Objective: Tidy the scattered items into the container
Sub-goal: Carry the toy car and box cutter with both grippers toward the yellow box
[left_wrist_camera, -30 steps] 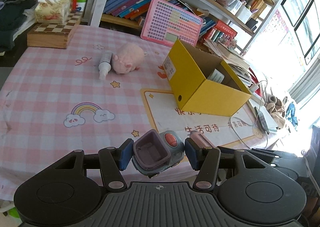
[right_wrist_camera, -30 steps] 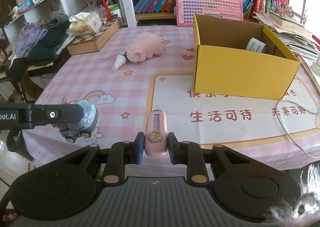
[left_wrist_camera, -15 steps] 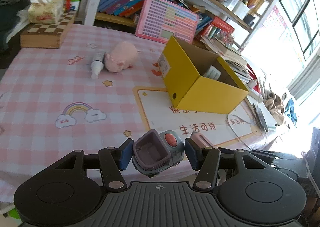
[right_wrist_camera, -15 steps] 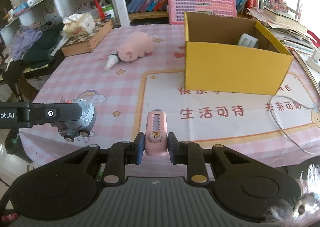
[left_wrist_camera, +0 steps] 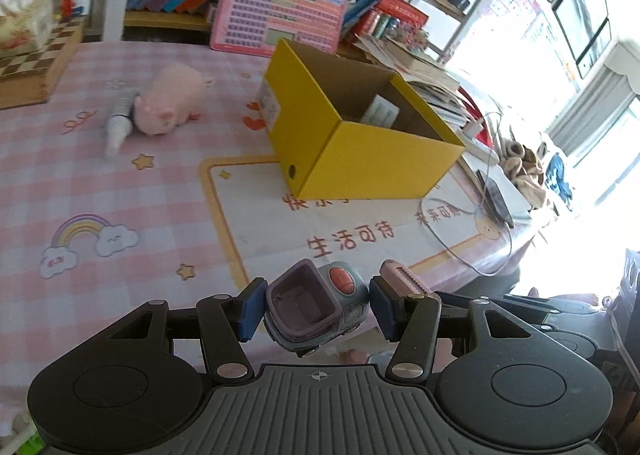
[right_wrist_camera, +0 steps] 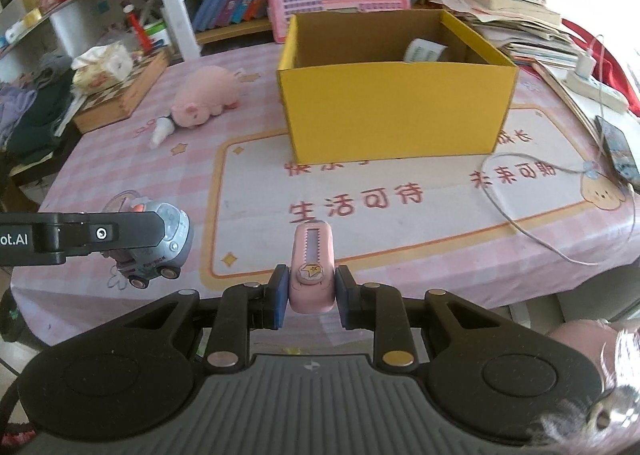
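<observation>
1. Yellow box (right_wrist_camera: 396, 111) stands open on the pink checked tablecloth (left_wrist_camera: 80, 183), well ahead of both grippers. I see one white labelled item (right_wrist_camera: 424, 50) already lying inside, against the far wall.
2. Left gripper (left_wrist_camera: 314, 307): fingers clamped on a small grey toy car (left_wrist_camera: 316, 305), its purple tub facing up. Car is clear of the table, near the front edge.
3. Right gripper (right_wrist_camera: 310, 293): fingers pressed together on a pink utility knife (right_wrist_camera: 312, 267), slider side up, pointing toward the box.
4. Not yet collected: pink plush pig (right_wrist_camera: 204, 99) and the small white tube (right_wrist_camera: 160, 131) touching its snout, both left of the box.
5. My estimate: roughly a third done. One item boxed, two in hand awaiting drop, two on the cloth.
6. Phone, cable and chessboard look like room clutter; I cannot tell whether they count.
</observation>
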A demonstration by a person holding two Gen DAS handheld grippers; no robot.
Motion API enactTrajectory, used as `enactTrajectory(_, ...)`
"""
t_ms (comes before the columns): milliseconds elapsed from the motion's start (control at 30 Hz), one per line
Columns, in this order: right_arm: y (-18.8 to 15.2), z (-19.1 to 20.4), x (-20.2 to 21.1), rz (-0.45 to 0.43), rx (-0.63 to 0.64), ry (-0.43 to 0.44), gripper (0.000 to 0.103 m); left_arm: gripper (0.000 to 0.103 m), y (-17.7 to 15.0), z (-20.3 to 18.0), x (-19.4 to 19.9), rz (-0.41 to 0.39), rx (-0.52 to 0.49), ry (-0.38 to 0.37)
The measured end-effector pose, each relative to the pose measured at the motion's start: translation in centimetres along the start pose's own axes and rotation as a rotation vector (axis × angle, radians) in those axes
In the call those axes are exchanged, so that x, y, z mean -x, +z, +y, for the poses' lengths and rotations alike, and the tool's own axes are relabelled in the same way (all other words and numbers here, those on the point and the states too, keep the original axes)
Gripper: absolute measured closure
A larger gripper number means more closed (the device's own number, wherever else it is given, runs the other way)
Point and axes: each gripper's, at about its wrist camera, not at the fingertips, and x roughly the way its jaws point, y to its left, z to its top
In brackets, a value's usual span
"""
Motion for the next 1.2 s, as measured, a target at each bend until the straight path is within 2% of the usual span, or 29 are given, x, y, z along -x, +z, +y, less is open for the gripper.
enactTrajectory(333, 0.7, -3.1, 0.2, -0.014, -0.041, -0.037, 0.080, 0.048, 1.3, -2.2, -2.6, 0.020, -0.035, -0.035)
enactTrajectory(800, 2.5, -8.2, -1.4, 0.009, -0.072, -0.058, 0.080, 0.048, 3.5, -5.7, -7.1, 0.042, -0.061, -0.061)
enactTrajectory(1033, 3.6, -10.3, -2.3, 0.014, -0.063, -0.063, 0.080, 0.048, 4.6, -7.0, -9.2, 0.052, -0.074, -0.080)
enactTrajectory(1200, 4.9, -11.2, -2.5, -0.015, -0.043, -0.063, 0.080, 0.048, 5.8, -8.1, -10.0, 0.032, -0.098, -0.089)
